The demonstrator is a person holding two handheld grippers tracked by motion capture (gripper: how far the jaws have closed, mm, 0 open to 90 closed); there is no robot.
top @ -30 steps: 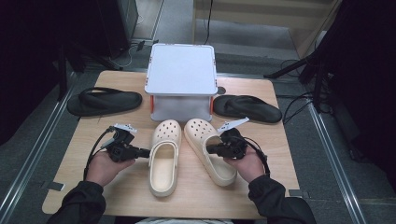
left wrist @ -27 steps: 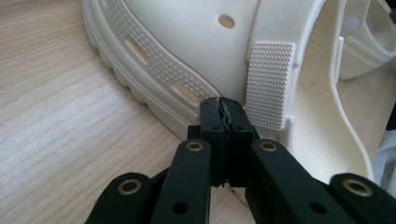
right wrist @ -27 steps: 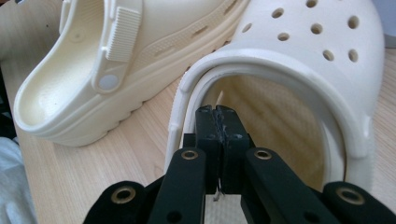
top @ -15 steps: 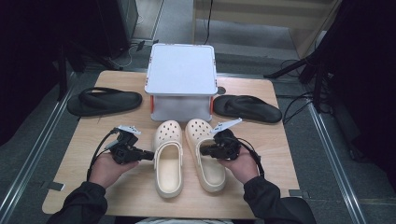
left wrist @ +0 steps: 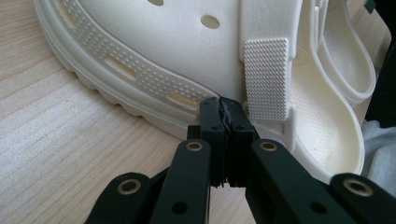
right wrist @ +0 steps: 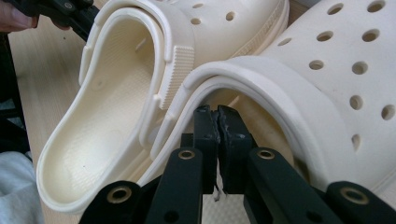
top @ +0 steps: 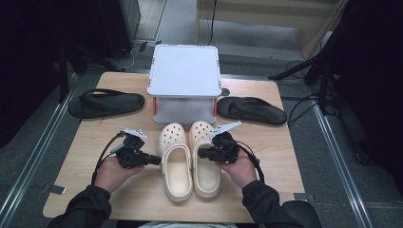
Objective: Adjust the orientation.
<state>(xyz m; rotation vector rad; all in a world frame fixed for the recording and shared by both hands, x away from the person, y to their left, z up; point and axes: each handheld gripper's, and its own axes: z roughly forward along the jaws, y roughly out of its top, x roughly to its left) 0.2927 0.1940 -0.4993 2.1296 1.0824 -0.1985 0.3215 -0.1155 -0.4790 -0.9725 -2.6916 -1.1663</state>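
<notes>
Two cream clogs side by side on the wooden counter, toes toward the white lidded box, heels toward the person. Left clog just in front of the box and touching the right clog along the inner edges. Left clog set slightly nearer the person than its partner.

Left hand-held gripper held level at the outer side of the left clog, well in front of the box and to its left. Jaws pressed together with nothing between them, tips against the clog's sole rim just beside the ribbed end of the heel strap, as seen in the left gripper view.

Right hand-held gripper over the right clog, in front of the box's right corner. Jaws together as well, empty, tips tucked under the raised rim of the foot opening, against the inside wall of the clog. Whether tips press or merely touch: cannot tell.

Black flip-flop flat on the counter to the left of the box, a second black flip-flop to the right of the box, both well apart from the clogs. Person's dark sleeves at the counter edge farthest from the box.
</notes>
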